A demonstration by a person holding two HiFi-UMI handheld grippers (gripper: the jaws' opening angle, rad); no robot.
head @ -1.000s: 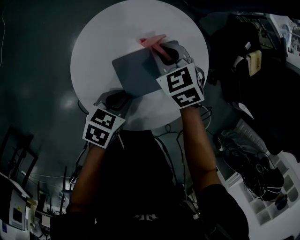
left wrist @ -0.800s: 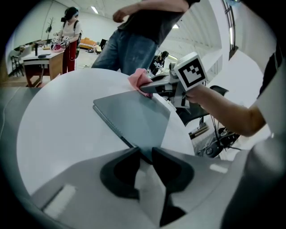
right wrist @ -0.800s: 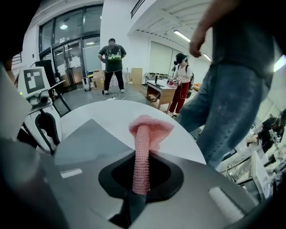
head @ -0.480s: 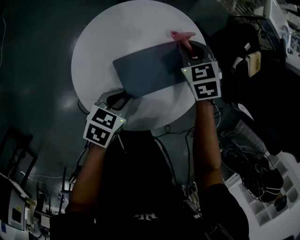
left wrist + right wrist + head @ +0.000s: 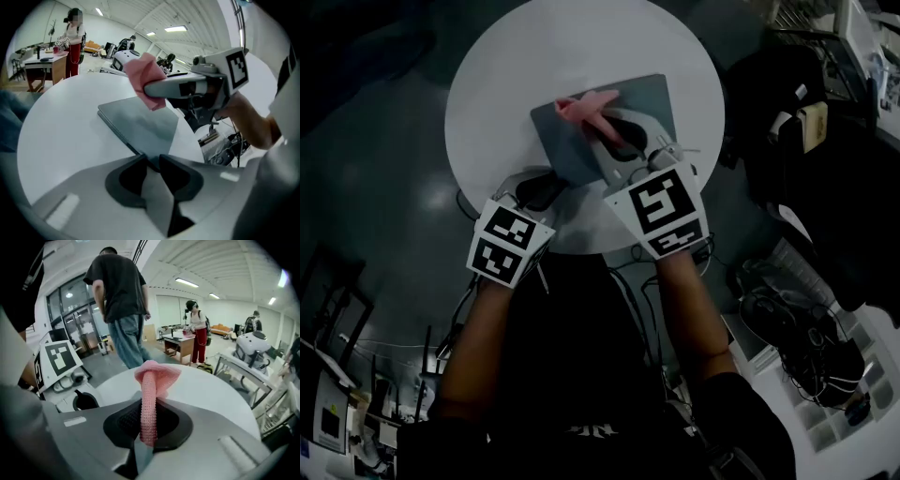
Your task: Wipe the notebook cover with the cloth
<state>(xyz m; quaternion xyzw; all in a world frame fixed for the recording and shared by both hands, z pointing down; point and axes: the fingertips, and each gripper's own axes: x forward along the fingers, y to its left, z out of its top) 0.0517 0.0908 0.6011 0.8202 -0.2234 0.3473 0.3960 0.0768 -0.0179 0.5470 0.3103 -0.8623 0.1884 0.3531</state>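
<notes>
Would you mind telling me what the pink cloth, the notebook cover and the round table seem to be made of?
The cloth looks like knitted or waffle-weave fabric: a fine bumpy grid, soft folds. The notebook has a smooth grey cover, matte with a faint sheen, perhaps plastic or coated board. The table looks like smooth white laminate; uncertain.

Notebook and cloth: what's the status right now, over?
Left gripper clamped on notebook, near corner. Right gripper clamped on pink cloth, over the grey cover, seemingly just above it. Nothing else on the white table.
</notes>
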